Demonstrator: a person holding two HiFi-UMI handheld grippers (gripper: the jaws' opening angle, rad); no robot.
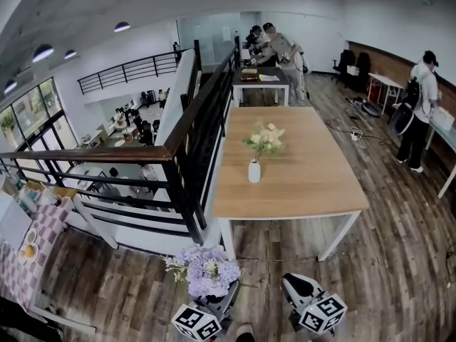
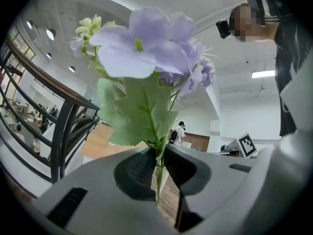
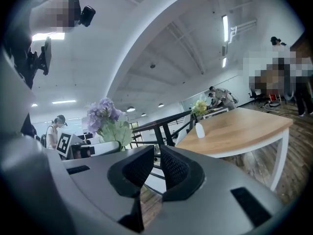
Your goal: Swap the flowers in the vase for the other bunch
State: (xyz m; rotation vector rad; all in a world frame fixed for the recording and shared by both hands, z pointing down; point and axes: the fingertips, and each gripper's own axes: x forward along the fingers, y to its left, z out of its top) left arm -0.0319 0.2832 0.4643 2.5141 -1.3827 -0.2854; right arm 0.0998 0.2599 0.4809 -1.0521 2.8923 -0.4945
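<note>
Only left gripper view shows left tongs [image 2: 159,168] pinching stem [image 2: 158,186].

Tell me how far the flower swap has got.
Done: the purple bunch is picked up, its stem clamped in the left gripper. In hand: it is held over the floor, short of the table. The right gripper is empty, jaws slightly apart. Left: the pale yellow flowers stand in the white vase; they must come out and the purple bunch go in.
</note>
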